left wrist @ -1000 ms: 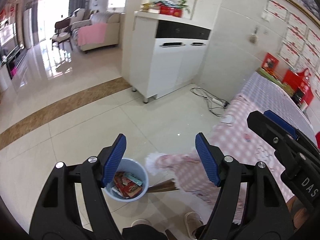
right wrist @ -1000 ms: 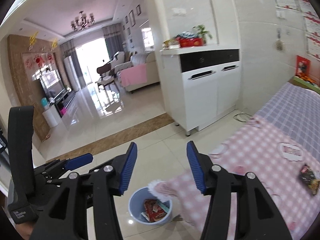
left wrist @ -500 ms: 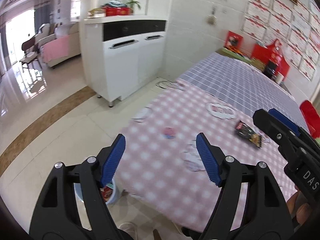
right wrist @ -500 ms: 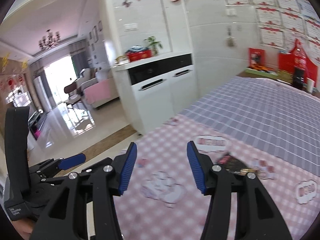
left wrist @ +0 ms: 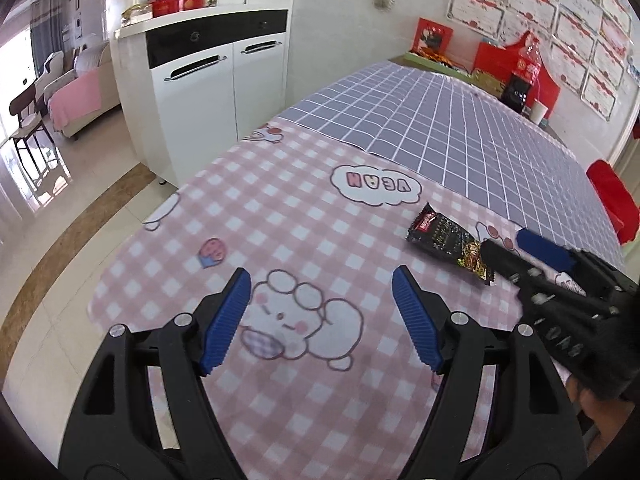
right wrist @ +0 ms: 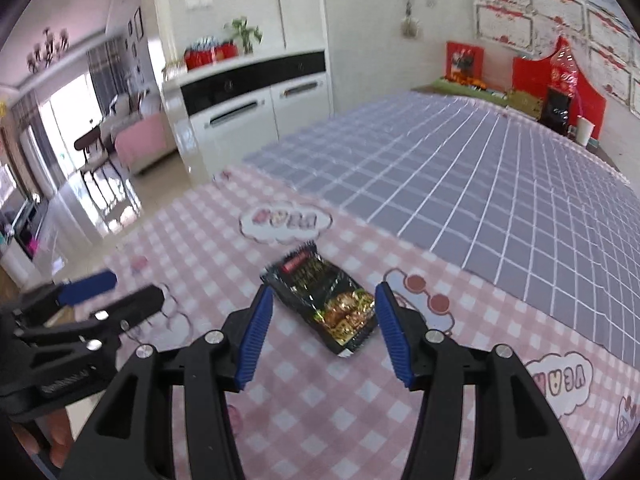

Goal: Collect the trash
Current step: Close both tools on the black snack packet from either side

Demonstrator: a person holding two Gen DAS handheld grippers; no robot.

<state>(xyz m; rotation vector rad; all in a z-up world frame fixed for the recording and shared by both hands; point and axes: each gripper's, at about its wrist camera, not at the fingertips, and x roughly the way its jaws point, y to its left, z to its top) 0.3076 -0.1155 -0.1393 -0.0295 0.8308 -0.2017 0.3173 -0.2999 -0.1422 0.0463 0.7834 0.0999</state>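
A black snack wrapper (right wrist: 324,300) with gold print lies flat on the pink checked tablecloth (right wrist: 304,400). It also shows in the left wrist view (left wrist: 448,242), to the right. My right gripper (right wrist: 324,332) is open, its blue pads on either side of the wrapper's near end, just above it. My left gripper (left wrist: 320,320) is open and empty over the cloth's sheep drawing, left of the wrapper. The right gripper shows in the left wrist view (left wrist: 524,252) beside the wrapper. The trash bin is out of view.
The table's far half has a grey grid cloth (left wrist: 440,120). A white cabinet (left wrist: 208,80) stands past the table's left edge, over tiled floor (left wrist: 60,240). Red boxes and a paper cup (right wrist: 584,130) stand at the table's far end by the wall.
Both grippers have swung from the blue bin on the floor up and right over the table. The right gripper has closed in on the wrapper; both stay open.
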